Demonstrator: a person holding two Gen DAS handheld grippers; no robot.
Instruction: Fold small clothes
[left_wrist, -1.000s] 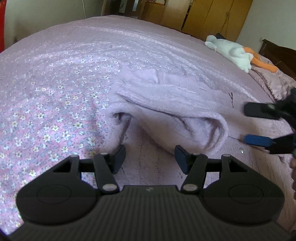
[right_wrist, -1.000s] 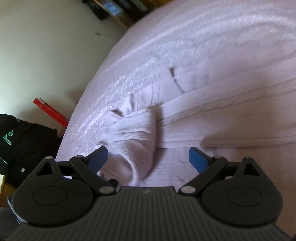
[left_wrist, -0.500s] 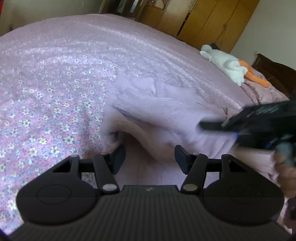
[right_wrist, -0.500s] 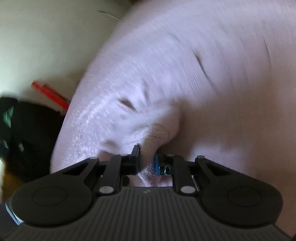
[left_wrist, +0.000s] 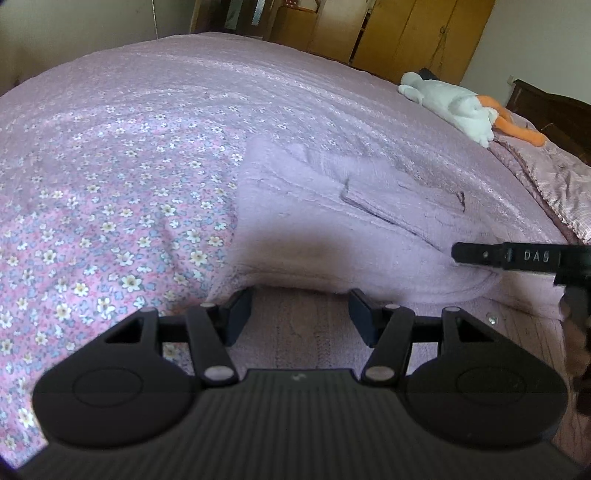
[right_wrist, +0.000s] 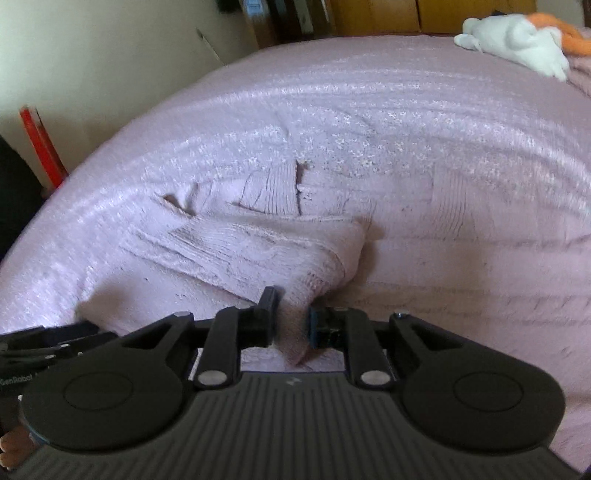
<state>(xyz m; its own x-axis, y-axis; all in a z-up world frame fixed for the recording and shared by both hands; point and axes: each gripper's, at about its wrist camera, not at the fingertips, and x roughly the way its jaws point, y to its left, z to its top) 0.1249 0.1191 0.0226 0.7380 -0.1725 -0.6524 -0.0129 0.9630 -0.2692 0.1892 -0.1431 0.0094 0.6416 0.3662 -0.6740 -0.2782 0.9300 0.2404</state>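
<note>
A lilac knitted sweater (left_wrist: 332, 221) is spread on a bed (left_wrist: 147, 110) that is covered with a pink bedspread printed with small flowers. The knit is soft and fuzzy, with ribbed bands and cable-like relief, and one part of it is doubled over into a thick, rounded fold. The left hand-held gripper (left_wrist: 299, 314) is held low over the near part of the sweater with its flat dark pads set wide apart and nothing between them; ribbed knit is seen in the gap. The right hand-held gripper (right_wrist: 291, 321) is closed narrowly on a bunched edge of the sweater (right_wrist: 258, 251), the fabric being pinched between one black and one blue pad and drawn up into a soft peak. In the left wrist view, this gripper (left_wrist: 458, 253) is seen at the right edge of the fold. A white plush toy (left_wrist: 450, 103) with orange parts lies well apart at the far side of the bed, before wooden wardrobes (left_wrist: 406, 33).
</note>
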